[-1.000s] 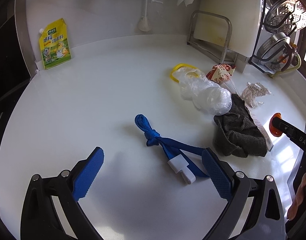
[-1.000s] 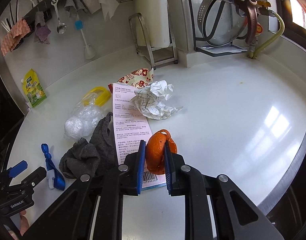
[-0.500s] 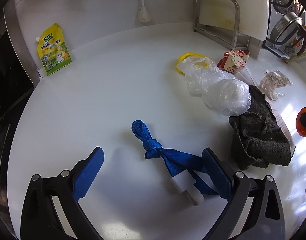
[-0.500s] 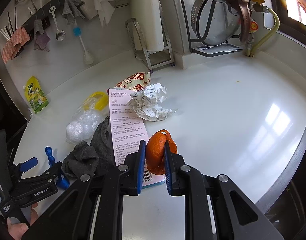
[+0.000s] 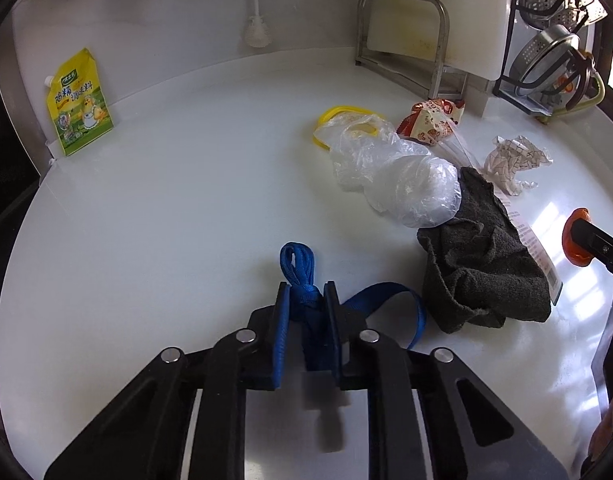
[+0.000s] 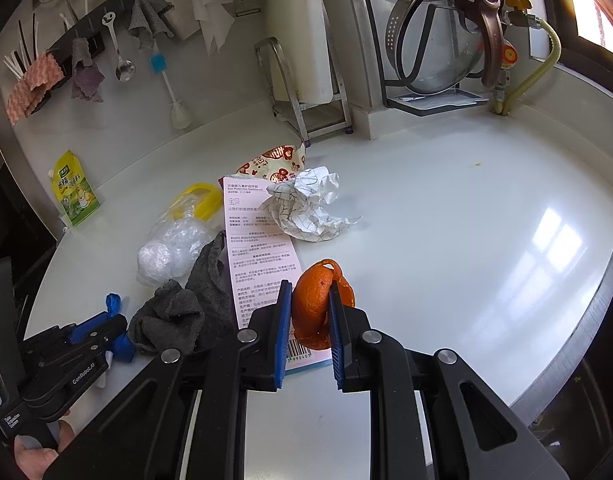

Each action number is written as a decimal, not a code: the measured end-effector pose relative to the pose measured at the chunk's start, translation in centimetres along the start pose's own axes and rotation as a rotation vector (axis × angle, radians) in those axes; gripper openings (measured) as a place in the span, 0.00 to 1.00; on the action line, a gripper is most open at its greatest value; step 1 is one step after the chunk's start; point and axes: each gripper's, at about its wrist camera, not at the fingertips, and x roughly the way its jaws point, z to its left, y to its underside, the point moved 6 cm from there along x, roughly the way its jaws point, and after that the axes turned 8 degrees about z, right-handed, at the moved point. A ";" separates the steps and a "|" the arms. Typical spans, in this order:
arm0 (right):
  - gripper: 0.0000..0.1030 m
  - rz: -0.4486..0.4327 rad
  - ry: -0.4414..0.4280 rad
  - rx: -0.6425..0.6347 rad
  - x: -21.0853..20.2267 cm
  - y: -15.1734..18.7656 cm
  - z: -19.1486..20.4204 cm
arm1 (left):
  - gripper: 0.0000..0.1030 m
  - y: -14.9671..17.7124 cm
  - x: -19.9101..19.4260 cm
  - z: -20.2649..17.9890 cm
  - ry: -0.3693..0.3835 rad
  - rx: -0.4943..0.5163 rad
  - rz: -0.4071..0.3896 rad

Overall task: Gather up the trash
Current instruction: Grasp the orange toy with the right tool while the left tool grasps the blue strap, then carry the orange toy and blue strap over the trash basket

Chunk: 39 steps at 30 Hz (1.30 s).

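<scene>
Each view looks forward and steeply down along its own jaws onto the white counter (image 5: 154,240), close above it. The left wrist view faces the back wall, with the yellow pouch (image 5: 79,104) far ahead and left of the jaws. The right wrist view sits further right, facing the same wall. Both share the litter in the middle: the grey cloth (image 5: 482,264) (image 6: 186,304), right of the left jaws and left of the right jaws, and the clear plastic bag (image 5: 402,176) (image 6: 174,248) beyond it.
</scene>
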 end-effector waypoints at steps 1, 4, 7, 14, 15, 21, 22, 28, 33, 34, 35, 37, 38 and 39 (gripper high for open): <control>0.17 -0.001 0.000 0.001 -0.1 0.0 0.0 | 0.16 0.1 0.0 -0.1 0.009 0.004 0.000; 0.17 -0.005 0.006 -0.002 -0.2 0.1 0.0 | 0.16 0.2 -0.3 -0.1 0.003 0.020 -0.014; 0.17 -0.014 0.016 -0.007 -0.6 0.4 0.2 | 0.16 0.3 -1.0 0.1 0.008 0.029 -0.036; 0.17 -0.051 0.027 -0.003 -2.6 1.5 0.2 | 0.16 0.0 -4.1 1.0 0.020 0.042 -0.090; 0.17 -0.053 0.028 0.001 -2.9 1.8 0.1 | 0.16 0.1 -4.6 1.2 0.020 0.043 -0.100; 0.17 -0.068 0.049 -0.004 -5.1 3.9 0.7 | 0.16 1.5 -7.4 1.4 0.034 0.065 -0.137; 0.17 -0.069 0.050 -0.005 -5.6 4.4 0.9 | 0.16 1.9 -7.8 1.3 0.037 0.070 -0.140; 0.17 -0.091 0.062 -0.013 -8.8 7.7 2.3 | 0.16 4.8 -10.1 1.3 0.051 0.103 -0.163; 0.17 -0.110 0.051 0.003 -11.5 11.1 3.8 | 0.16 7.4 -12.4 1.3 0.071 0.117 -0.183; 0.17 -0.113 0.051 0.008 -11.9 11.9 4.1 | 0.16 8.0 -12.9 1.3 0.078 0.120 -0.188; 0.17 -0.117 0.048 0.015 -12.4 12.8 4.3 | 0.16 8.5 -13.3 1.3 0.083 0.123 -0.192; 0.17 -0.119 0.036 0.028 -13.1 14.6 4.9 | 0.16 9.7 -14.2 1.2 0.090 0.136 -0.202; 0.17 -0.119 0.035 0.030 -13.4 15.4 5.1 | 0.16 10.3 -14.6 1.1 0.096 0.143 -0.206; 0.17 -0.119 0.040 0.028 -13.8 16.3 5.5 | 0.16 11.0 -15.0 1.0 0.102 0.152 -0.209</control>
